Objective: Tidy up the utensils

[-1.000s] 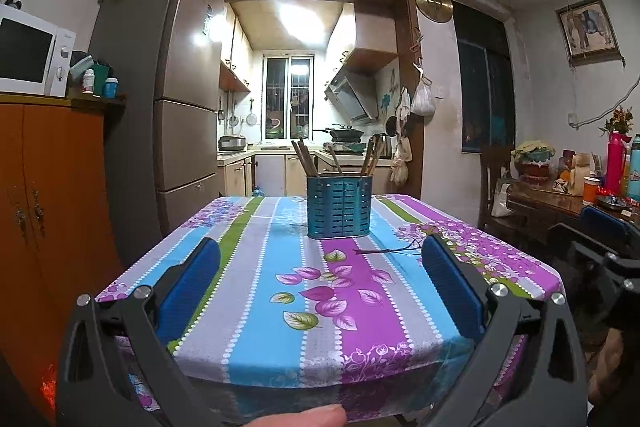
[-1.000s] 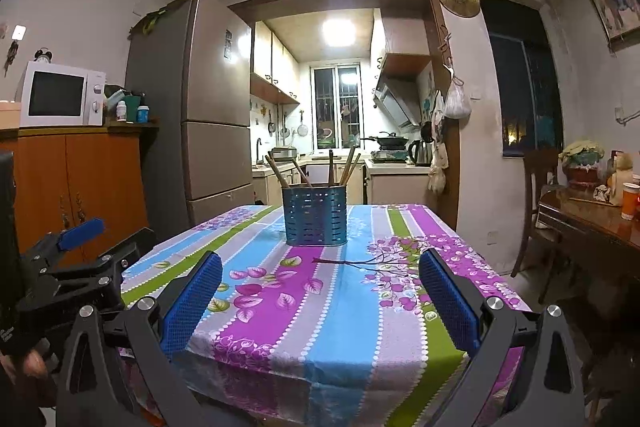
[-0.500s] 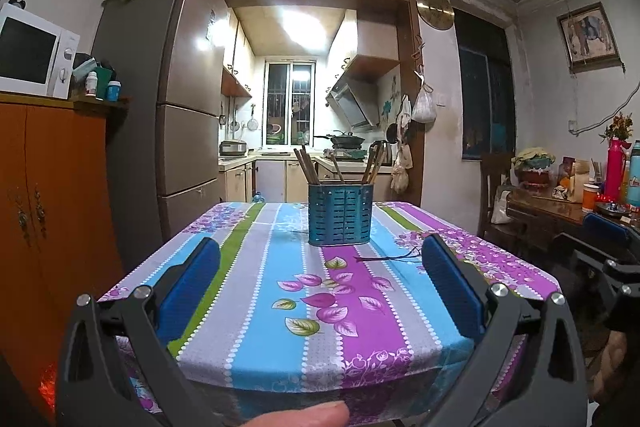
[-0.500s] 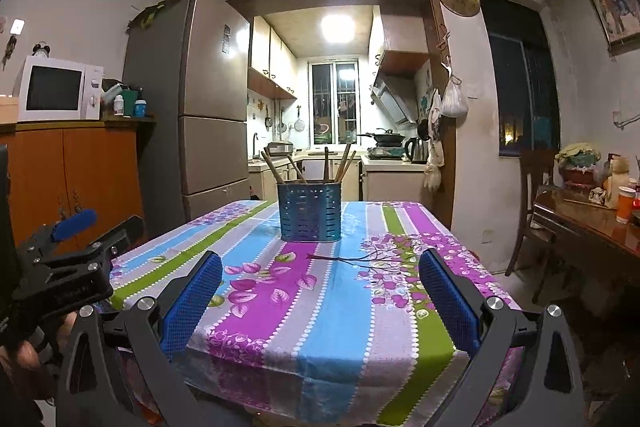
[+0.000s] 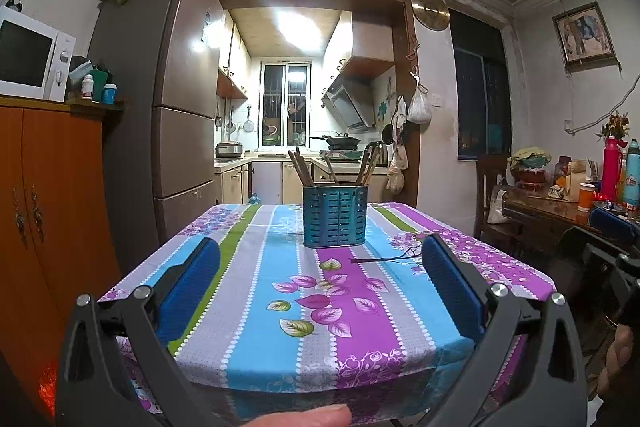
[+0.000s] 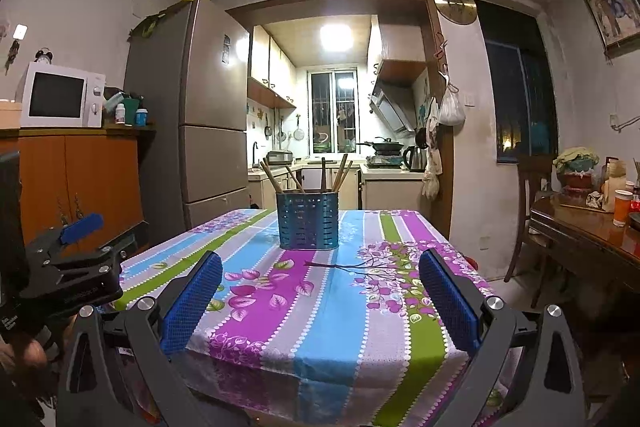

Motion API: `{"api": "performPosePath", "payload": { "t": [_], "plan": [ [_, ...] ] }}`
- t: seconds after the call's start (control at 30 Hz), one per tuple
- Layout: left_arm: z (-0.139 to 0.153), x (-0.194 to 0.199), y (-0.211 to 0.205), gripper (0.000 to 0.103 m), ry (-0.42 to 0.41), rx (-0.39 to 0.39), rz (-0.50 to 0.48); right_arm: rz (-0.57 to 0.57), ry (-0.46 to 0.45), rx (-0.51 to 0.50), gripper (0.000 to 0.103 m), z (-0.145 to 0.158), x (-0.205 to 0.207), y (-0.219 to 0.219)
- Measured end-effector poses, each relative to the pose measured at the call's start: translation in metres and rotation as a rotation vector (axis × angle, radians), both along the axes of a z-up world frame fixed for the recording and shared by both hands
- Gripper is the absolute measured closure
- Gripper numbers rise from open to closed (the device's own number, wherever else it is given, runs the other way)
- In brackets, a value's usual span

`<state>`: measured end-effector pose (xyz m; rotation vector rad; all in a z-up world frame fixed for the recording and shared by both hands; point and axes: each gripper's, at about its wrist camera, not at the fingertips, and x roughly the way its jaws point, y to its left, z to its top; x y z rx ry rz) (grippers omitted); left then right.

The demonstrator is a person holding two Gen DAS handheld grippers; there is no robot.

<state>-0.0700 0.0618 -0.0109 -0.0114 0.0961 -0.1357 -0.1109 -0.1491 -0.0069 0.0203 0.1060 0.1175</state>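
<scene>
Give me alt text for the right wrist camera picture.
An open right gripper faces a blue utensil holder holding wooden chopsticks, standing on a table with a striped floral tablecloth. The left gripper shows at the left edge, a kitchen behind.

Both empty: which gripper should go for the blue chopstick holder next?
Left, marginally. Both the left gripper and right gripper are open, empty, by the table edge. The left faces the blue holder squarely along the stripes; the right views it obliquely.

Dim room, glaring kitchen light [image 6: 335, 38]
</scene>
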Motion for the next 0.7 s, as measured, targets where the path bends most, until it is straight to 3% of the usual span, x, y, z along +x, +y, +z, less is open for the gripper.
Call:
{"api": "performPosePath", "payload": {
  "t": [0.37,0.7],
  "plan": [
    [-0.001,0.0,-0.001,0.006,-0.006,-0.002,0.008,0.005,-0.003,0.001,0.005,0.0,0.0,-0.001],
    [-0.009,0.017,-0.002,0.006,0.057,0.012,0.021,-0.006,0.01,0.0,0.005,-0.003,0.008,0.0]
  ]
}}
